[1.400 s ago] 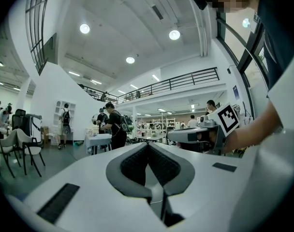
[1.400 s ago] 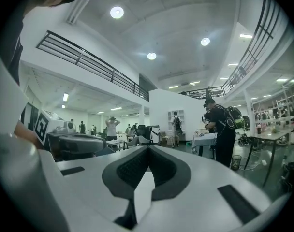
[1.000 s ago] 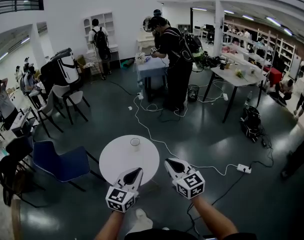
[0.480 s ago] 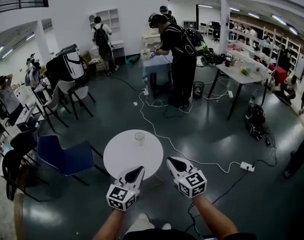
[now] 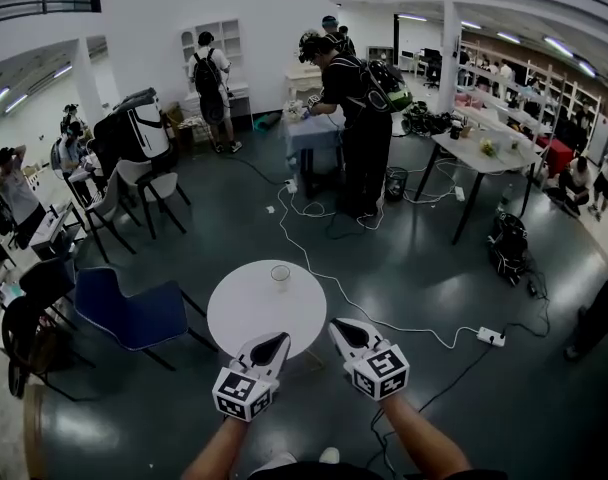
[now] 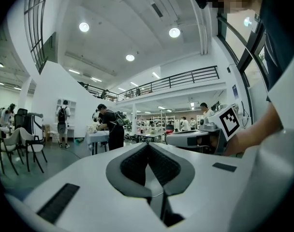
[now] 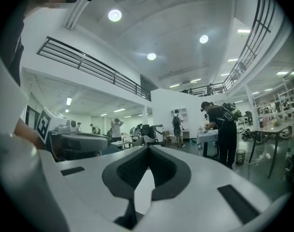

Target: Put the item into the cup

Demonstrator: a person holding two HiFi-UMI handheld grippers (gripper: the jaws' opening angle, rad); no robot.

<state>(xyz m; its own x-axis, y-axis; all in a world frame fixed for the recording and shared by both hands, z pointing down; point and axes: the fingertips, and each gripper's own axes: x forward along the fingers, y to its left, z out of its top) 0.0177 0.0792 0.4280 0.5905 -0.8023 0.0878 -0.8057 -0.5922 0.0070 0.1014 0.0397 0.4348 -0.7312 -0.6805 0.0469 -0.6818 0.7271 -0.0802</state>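
The cup (image 5: 280,275), a small clear vessel, stands upright on the round table (image 5: 246,318), near its far edge. The left gripper (image 5: 274,341) is held level at the table's near edge, its jaws pressed together with nothing between them. The right gripper (image 5: 340,326) is held level just beside the near right edge, its jaws likewise pressed together on nothing. The item cannot be located: no loose thing shows on the tabletop, and whether anything lies inside the cup is too small to tell. This arrangement fits two stages: an item already in the cup with both grippers held back from it, or an item out of view and not in either claw. Confirm the cup's contents from the head view before committing either gripper. Any approach to the cup is best made from above, not from the side. The cup looks light and sits close to the far edge, so a sideways nudge could tip it or push it off.
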